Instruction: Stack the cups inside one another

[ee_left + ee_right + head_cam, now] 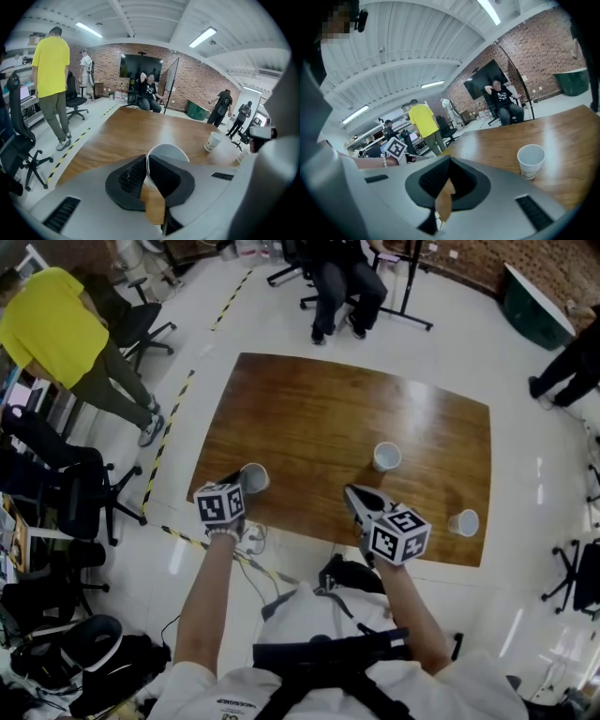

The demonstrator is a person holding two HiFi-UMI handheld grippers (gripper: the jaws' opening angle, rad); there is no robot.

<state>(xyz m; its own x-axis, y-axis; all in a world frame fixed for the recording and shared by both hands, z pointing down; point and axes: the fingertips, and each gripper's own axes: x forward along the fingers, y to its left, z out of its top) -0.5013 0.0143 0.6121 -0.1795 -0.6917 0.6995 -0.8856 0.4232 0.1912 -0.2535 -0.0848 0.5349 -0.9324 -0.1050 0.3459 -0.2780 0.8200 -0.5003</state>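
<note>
Our left tool (146,164) is closed down on the near wall of a white paper cup (168,151), one pad inside the rim and one outside. This cup sits by the near left edge of the brown wooden tabletop (319,418). We cannot tell whether its base is clear of the wood. Our right tool (445,180) has its jaws together with nothing between them, and it hangs over the near edge, apart from every cup.

The pinch on a thin paper wall worries us most. Squeezed too hard, the rim could buckle and refuse to nest. Held by one side only, the cup could tip or slip out on the way across. The second white paper cup (386,457) stands free in the middle, so a slanted entry could knock it over.

The head view alone gives the whole layout, including a third white paper cup (463,522) near the right edge, well apart from the others. Only the left tool view shows how the pads straddle the wall. Only the right tool view confirms that tool's emptiness, and it shows the second cup upright, mouth open.
</note>
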